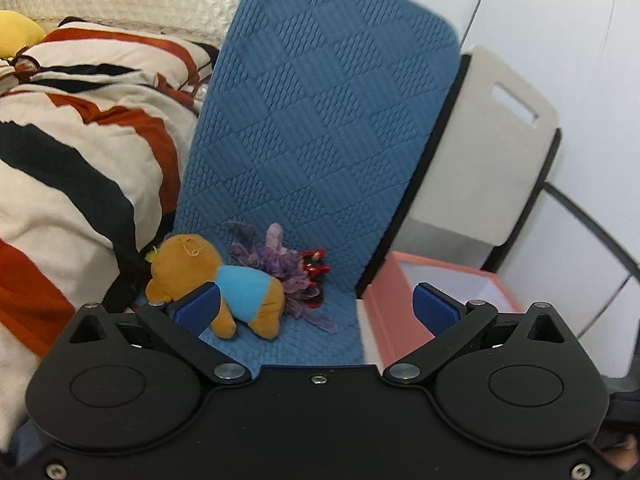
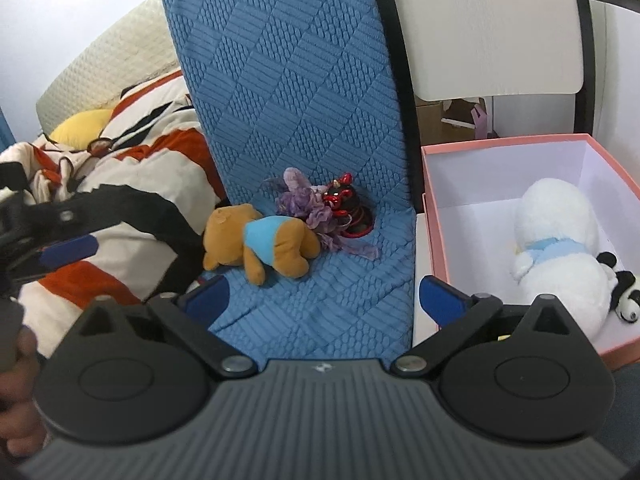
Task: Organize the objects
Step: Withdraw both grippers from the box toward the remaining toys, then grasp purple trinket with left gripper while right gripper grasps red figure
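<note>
A brown plush bear in a light blue shirt (image 1: 224, 280) lies on its side on the blue quilted chair seat (image 1: 320, 128); it also shows in the right wrist view (image 2: 264, 240). Behind it lie a purple fabric flower (image 1: 280, 266) and a red and black ornament (image 1: 316, 266). My left gripper (image 1: 316, 304) is open just in front of the bear and empty. My right gripper (image 2: 324, 296) is open and empty above the seat's front. A pink box (image 2: 436, 216) to the right holds a white plush (image 2: 560, 240) and a small panda toy (image 2: 624, 300).
A bed with a striped orange, black and cream blanket (image 1: 72, 152) lies to the left, with a yellow pillow (image 1: 16, 32) on it. A white chair back (image 1: 492, 140) stands behind the pink box (image 1: 384, 308). The left gripper also shows at the left edge of the right wrist view (image 2: 68, 252).
</note>
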The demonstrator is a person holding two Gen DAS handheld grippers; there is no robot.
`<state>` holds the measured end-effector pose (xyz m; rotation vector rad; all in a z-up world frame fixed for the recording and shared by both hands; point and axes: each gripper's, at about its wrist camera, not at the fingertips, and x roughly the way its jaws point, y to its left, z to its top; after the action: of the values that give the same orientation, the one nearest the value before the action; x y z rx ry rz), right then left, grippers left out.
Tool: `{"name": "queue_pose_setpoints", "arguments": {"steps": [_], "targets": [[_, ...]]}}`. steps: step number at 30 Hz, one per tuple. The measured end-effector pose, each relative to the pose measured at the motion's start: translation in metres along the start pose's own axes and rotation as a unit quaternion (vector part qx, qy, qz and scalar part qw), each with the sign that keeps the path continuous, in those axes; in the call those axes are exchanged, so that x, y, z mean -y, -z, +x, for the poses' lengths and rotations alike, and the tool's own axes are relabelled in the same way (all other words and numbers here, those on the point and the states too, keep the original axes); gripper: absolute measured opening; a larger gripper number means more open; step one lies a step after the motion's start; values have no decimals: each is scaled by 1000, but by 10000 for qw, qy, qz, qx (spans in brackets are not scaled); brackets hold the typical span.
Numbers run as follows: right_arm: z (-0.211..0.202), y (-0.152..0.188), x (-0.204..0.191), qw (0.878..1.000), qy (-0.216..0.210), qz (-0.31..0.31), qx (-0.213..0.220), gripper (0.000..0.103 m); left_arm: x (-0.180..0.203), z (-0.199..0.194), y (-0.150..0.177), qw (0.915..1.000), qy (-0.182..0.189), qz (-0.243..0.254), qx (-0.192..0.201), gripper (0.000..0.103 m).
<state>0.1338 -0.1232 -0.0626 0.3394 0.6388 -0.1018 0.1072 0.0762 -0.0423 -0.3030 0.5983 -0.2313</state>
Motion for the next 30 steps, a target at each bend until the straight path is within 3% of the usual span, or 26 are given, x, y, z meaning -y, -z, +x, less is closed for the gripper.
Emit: {"name": "queue_pose_setpoints", "arguments": {"steps": [6,9,12,14,19,22,24,27,30], "targets": [[31,6,12,9999,-94,-32,35,103,-20,57,14,9994,-178,144,-271,102],[44,7,16,9996,-220,-82,186,102,-28,83,21,9990,-296,219,-253,102],[61,1,14,9991,-84,-272,308,102,-37,109,26,9992,-320,157,-160,102],[73,-4,18,9994,-184,-120,263,101,-38,125,24,9983,-351,350,-298,102],[96,-21,22,9994,-312,33,115,101,-42,158,13,9971,-212,501,-533,102],[109,-32,23,9994,-339,59,62,101,-49,176,6,9969,-68,282,-727,102],[119,-40,24,9993,-369,68,-16,97,-50,184,2,9966,25,226,-790,102],[142,-53,29,9990,-398,180,-121,79,-54,199,-4,9957,180,223,-876,102],[173,-63,36,9977,-436,416,-306,77,-55,217,-9,9946,288,262,-962,102]]}}
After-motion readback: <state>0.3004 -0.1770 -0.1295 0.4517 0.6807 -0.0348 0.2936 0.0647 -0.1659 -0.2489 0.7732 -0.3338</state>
